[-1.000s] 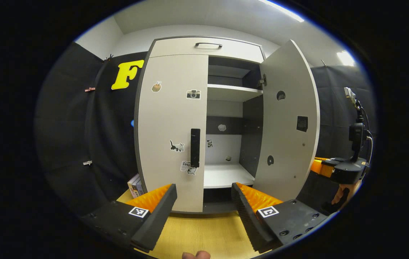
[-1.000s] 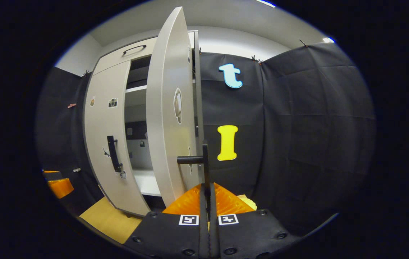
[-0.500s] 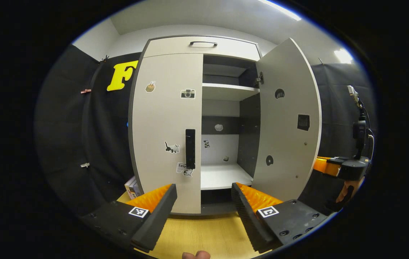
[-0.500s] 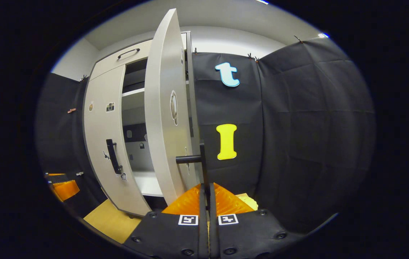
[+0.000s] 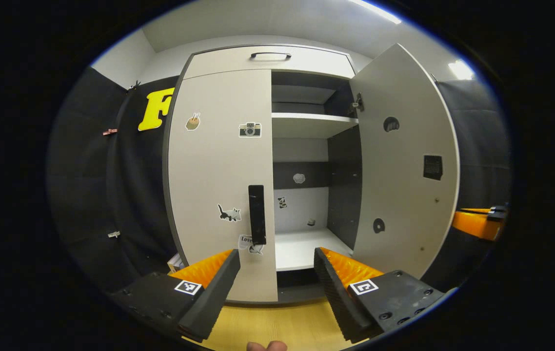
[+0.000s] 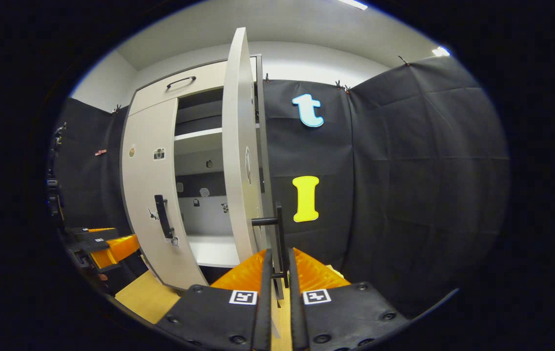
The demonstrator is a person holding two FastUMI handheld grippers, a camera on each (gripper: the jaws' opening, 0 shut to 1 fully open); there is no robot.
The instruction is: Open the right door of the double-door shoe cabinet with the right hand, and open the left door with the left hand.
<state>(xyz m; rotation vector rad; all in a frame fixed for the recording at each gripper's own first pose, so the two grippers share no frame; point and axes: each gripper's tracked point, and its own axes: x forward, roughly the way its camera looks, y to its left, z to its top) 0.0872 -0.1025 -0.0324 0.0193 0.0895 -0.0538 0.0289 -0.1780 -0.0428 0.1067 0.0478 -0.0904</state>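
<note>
Your cabinet (image 5: 267, 58) fills more of the left gripper view than a second ago. Its right door (image 5: 404, 161) has swung wider; the left door (image 5: 219, 180) stays closed. Your right gripper (image 6: 277, 273) has slackened: the fingers flank the right handle (image 6: 279, 234) with a slim gap. Your left gripper (image 5: 277, 273) hovers wide open, short of the left handle (image 5: 257, 214).
</note>
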